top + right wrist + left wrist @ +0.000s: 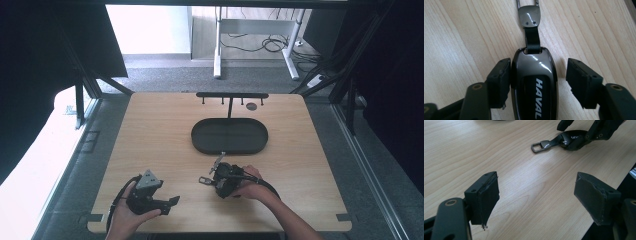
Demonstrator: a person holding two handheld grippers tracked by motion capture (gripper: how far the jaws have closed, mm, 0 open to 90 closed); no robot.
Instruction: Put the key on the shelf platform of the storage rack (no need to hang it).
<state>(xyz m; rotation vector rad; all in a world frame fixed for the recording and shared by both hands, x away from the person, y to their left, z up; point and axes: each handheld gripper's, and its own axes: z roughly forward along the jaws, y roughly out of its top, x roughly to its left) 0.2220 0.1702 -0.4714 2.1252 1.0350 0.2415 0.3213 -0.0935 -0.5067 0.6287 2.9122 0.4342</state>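
a wooden table [150, 130] is seen from above, with a black oval tray [229, 136] placed on its far middle part and a black rack with small hooks [232, 95] standing just beyond the tray. a dark round mark [251, 106] is seen on the tabletop near the rack.

a black car key fob [534, 82], lettered "haval" in white, is laid flat on the table at the near middle, on the near side of the tray and apart from it. a short black strap [532, 40] runs from the fob's end to a metal clasp [529, 16]; in the left gripper view the same clasp [540, 146] is seen lying on the wood to the left of the fob.

the right gripper [537, 81] is held low over the table by the right hand [250, 187], its jaws spread with the fob lying between them. one jaw is set right against the fob's side, though whether it presses cannot be told; the other jaw stands apart from it, with bare wood showing in the gap. the fob is not pinched.

the left gripper [536, 200] is held by the left hand [127, 217] at the near left of the table, well apart from the fob. its jaws are spread wide over bare wood, with nothing between them.
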